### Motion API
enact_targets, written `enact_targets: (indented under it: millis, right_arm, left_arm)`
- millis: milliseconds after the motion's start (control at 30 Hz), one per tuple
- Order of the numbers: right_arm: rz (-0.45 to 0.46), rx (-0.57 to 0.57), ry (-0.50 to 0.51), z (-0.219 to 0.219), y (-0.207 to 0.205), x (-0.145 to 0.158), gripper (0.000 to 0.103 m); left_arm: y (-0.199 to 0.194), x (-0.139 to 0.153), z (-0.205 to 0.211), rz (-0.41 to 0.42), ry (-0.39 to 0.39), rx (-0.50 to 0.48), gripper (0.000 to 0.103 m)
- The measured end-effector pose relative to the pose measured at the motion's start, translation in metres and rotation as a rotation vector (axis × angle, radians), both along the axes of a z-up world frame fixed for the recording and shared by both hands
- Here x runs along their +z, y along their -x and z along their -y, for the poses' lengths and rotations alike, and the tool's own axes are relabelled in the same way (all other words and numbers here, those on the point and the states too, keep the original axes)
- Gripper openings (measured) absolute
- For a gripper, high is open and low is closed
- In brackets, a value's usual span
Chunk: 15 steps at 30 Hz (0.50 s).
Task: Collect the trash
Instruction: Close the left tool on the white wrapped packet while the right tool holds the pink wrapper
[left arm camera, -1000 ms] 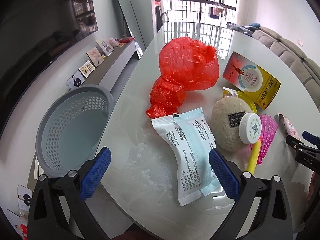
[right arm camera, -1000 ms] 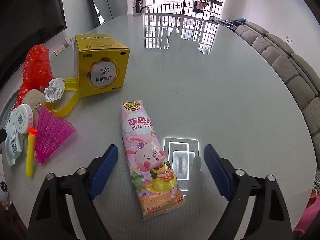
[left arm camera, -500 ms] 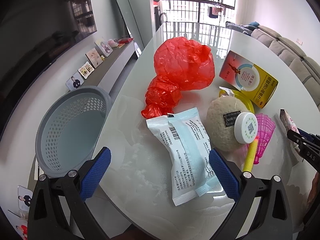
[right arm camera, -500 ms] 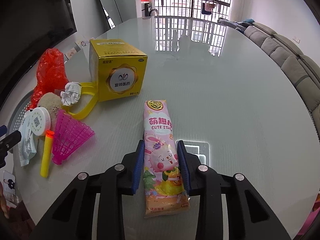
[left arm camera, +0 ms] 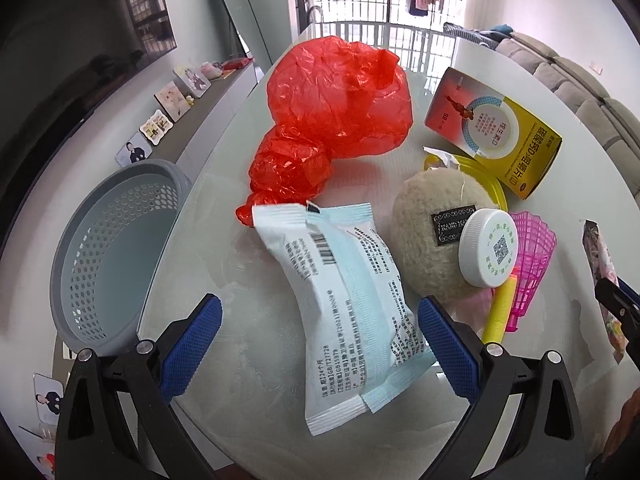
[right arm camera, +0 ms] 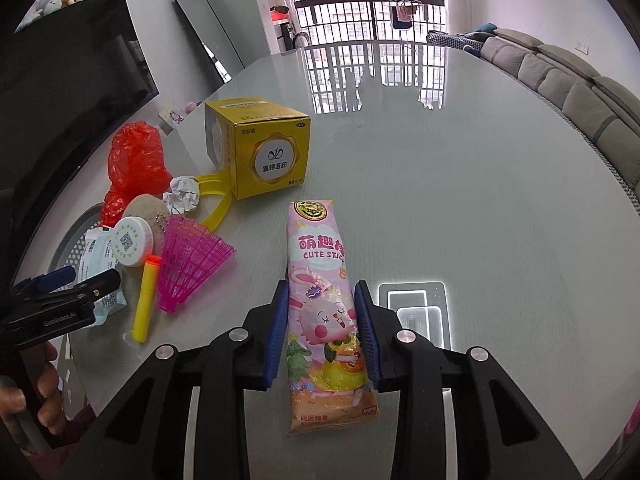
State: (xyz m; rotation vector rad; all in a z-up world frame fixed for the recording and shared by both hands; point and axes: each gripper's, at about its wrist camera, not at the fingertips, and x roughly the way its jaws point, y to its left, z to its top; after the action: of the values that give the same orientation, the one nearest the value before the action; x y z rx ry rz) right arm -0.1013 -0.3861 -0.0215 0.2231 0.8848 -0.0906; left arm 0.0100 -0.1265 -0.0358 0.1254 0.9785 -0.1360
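My right gripper (right arm camera: 321, 332) is shut on a pink candy packet (right arm camera: 320, 280) and holds it lifted above the glass table (right arm camera: 460, 184). My left gripper (left arm camera: 318, 344) is open over a pale blue wipes packet (left arm camera: 348, 304) that lies between its fingers. A crumpled red plastic bag (left arm camera: 336, 112) lies beyond it. A grey perforated basket (left arm camera: 104, 248) stands on the floor to the left of the table. A crumpled white paper ball (right arm camera: 184, 194) lies near the yellow box (right arm camera: 260, 148).
A beige plush pouch (left arm camera: 432, 224), a white jar lid (left arm camera: 488, 248), a pink shuttlecock (right arm camera: 188, 260) and a yellow foam dart (right arm camera: 146, 300) lie in the pile. A grey sofa (right arm camera: 580, 92) runs along the right. A TV cabinet (left arm camera: 208, 120) stands at the left.
My right gripper closed on the pink candy packet and raised it off the table. My left gripper moved closer in over the blue wipes packet, still open.
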Motion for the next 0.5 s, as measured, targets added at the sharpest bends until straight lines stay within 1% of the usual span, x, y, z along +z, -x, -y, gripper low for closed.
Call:
enact_targets:
  millis: [67,100,200,300,367,400,433,467,500]
  right_arm:
    - [-0.001,-0.016,0.0,-0.004,0.003,-0.002,0.032]
    - [-0.002,-0.021,-0.011,-0.005,0.005,-0.002,0.032]
    - [0.001,-0.043,-0.031,-0.006,0.01,-0.004,0.032]
    - [0.011,-0.062,-0.044,-0.007,0.013,-0.004,0.032]
    - [0.014,-0.072,-0.048,-0.008,0.016,-0.003,0.032]
    - [0.015,-0.075,-0.052,-0.008,0.017,-0.002,0.032]
    - [0.015,-0.078,-0.055,-0.009,0.018,-0.002,0.032]
    - [0.015,-0.082,-0.058,-0.01,0.018,-0.001,0.032]
    - [0.015,-0.085,-0.061,-0.011,0.019,-0.001,0.032]
  left_arm:
    - [-0.003,-0.004,0.001,-0.017,0.003,0.008,0.096]
    - [-0.005,-0.005,0.0,-0.022,0.018,0.011,0.097]
    - [-0.007,-0.008,-0.005,-0.023,0.043,0.027,0.096]
    - [-0.008,-0.008,-0.009,-0.014,0.051,0.031,0.095]
    - [-0.007,-0.007,-0.011,-0.007,0.056,0.023,0.086]
    - [-0.007,-0.006,-0.012,-0.004,0.071,0.012,0.078]
    - [-0.007,-0.005,-0.013,-0.003,0.078,0.004,0.072]
    - [-0.006,-0.005,-0.013,-0.001,0.083,-0.003,0.068]
    - [-0.005,-0.004,-0.014,0.002,0.094,-0.014,0.06]
